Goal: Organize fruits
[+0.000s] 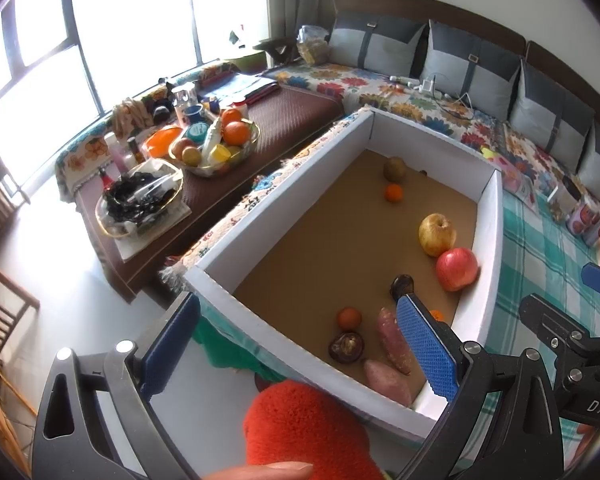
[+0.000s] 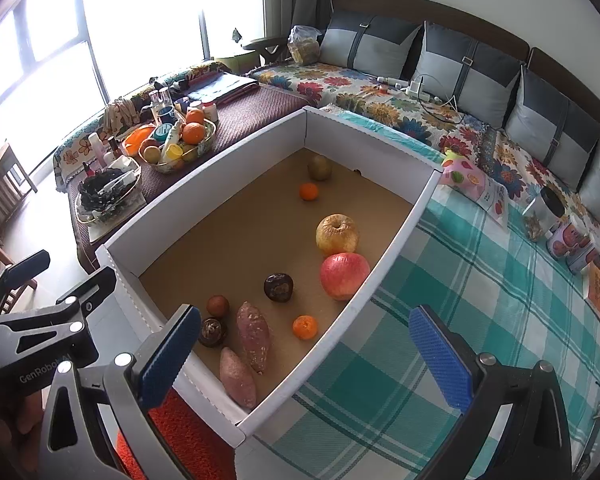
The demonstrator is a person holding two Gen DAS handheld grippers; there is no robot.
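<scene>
A white cardboard box (image 2: 383, 264) with a brown floor sits on a checked cloth. Inside lie a red apple (image 2: 344, 276), a yellow apple (image 2: 337, 234), a kiwi (image 2: 319, 167), small oranges (image 2: 304, 327), dark mangosteens (image 2: 278, 287) and two sweet potatoes (image 2: 253, 336). My right gripper (image 2: 305, 360) hangs open above the box's near right corner, holding nothing. My left gripper (image 1: 296, 352) is open over the box's near left wall (image 1: 284, 344), also holding nothing. The red apple (image 1: 456, 269) and yellow apple (image 1: 437, 234) show in the left wrist view too.
A low table to the left carries a fruit bowl (image 2: 178, 146) with oranges, bottles and a dark dish (image 2: 104, 192). A sofa with grey cushions (image 2: 463, 64) runs behind. Tins and packets (image 2: 567, 240) lie on the cloth at right. An orange fuzzy sleeve (image 1: 303, 432) is below.
</scene>
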